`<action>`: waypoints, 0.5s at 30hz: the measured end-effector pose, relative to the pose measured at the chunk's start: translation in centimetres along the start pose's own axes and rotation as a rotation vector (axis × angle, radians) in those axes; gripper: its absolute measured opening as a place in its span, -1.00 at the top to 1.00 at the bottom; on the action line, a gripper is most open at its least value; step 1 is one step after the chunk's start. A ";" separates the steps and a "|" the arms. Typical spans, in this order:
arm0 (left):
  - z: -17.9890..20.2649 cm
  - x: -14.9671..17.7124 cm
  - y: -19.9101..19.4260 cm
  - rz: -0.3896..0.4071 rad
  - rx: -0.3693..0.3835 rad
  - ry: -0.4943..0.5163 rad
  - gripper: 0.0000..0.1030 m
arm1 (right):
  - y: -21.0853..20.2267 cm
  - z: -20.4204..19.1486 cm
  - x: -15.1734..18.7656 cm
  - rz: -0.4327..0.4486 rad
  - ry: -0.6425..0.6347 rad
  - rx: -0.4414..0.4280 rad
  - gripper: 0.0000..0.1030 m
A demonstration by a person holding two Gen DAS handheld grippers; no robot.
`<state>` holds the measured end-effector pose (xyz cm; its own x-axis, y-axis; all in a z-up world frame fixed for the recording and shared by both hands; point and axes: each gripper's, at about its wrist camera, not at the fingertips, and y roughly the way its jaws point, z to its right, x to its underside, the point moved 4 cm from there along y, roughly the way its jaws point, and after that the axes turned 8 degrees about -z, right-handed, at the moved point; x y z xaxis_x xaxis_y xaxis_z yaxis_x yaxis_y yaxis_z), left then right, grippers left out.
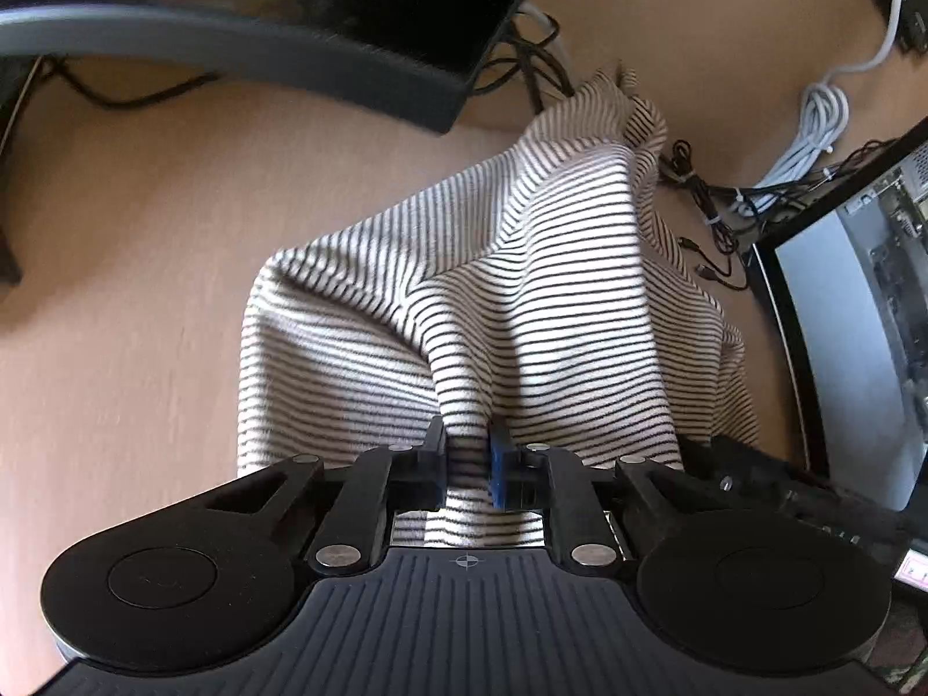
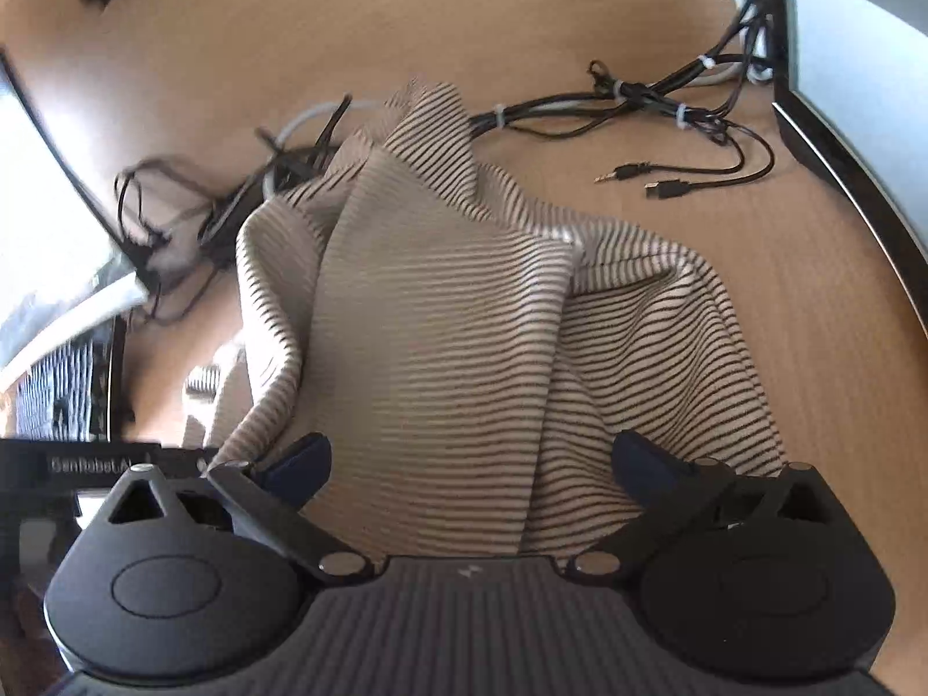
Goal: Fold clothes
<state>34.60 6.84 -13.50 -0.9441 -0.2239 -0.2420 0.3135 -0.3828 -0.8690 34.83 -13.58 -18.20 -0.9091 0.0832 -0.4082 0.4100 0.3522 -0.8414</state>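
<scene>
Left wrist view: a striped cloth lies in a bumpy heap on a light brown wooden desk. Only this view shows the dark curved monitor stand at the top and a coil of white cable at the upper right. A black-framed screen stands at the right edge, close to the cloth. To the left of the cloth the desk is bare, so there is room there. On the right, thin black cables lie just beside the cloth. The left gripper has its 2 jaws pressed together on a fold of the cloth, and the fold is pulled into a ridge that runs up from the jaws.

Right wrist view: the same striped cloth sits in the middle of the desk. Only this view shows a tied bunch of black cables with small plugs at the upper right, apart from the cloth. More tangled cables lie at the left, and the far edge of the cloth touches them. A screen edge curves down the right side. The desk beyond the cloth is bare. The right gripper has its 2 jaws spread wide. The cloth lies between them, but the blue pads do not squeeze it.
</scene>
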 end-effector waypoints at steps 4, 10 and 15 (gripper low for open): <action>-0.6 2.4 -1.1 -0.016 -0.002 0.016 0.74 | -0.9 -0.8 2.1 -0.036 -0.044 -0.018 -1.00; -1.1 6.5 -5.8 0.058 0.020 0.079 0.79 | -3.0 -2.6 7.3 -0.067 -0.121 -0.003 -1.00; -3.2 3.7 -12.9 0.289 0.015 0.057 0.80 | -3.5 -4.8 10.9 -0.055 -0.236 0.133 -1.00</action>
<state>26.75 13.81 -4.59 -0.8197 -0.2753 -0.5023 0.5710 -0.3235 -0.7546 23.12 -9.45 -17.98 -0.8946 -0.1576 -0.4182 0.3803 0.2231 -0.8976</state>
